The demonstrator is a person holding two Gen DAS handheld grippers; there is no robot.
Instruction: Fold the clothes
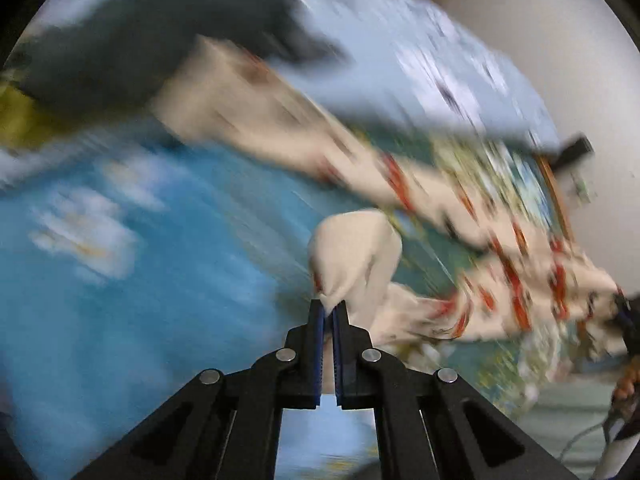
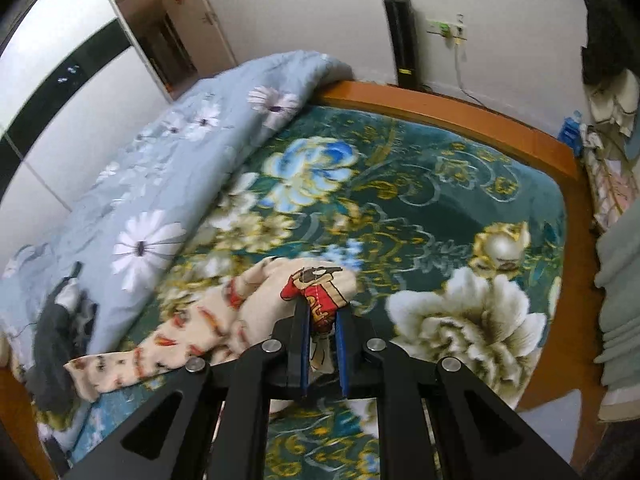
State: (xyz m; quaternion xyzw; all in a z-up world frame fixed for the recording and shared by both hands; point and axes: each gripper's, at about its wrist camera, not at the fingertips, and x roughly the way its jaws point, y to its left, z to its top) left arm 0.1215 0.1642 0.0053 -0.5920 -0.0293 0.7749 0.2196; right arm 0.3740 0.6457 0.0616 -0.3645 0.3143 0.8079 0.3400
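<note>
Cream cloth w/ red cartoon print, a garment (image 2: 248, 312), pinched at two spots. Right tool (image 2: 323, 316): blue pads clamped on a bunched end of it, fabric wad poking out past the tips, printed figure showing. Left tool (image 1: 329, 307): jaws nearly together, small fold of the same cream cloth caught betw. them, puffed up just beyond the tips. Left view heavily motion-blurred; detail there poor.

Garment trails from right tool off to the lower left in right-wrist view, draped on the bed, its far end near the bed's left edge. In left-wrist view it stretches as a long band toward the right, where the other tool shows at frame edge.

Under it: plush bed cover (image 2: 420, 184), dark teal w/ big white, blue, gold flowers. Further left, pale blue quilt (image 2: 160, 168) w/ white daisies, heaped along the bed side. Dark grey clothing item (image 2: 56, 344) lying at quilt's near end.

Beyond: orange wood bed frame (image 2: 460, 116), then white wall, tall black upright unit (image 2: 402, 40) against it, wall socket w/ cable beside. Folded pale green cloth stack (image 2: 620, 300) far right.
</note>
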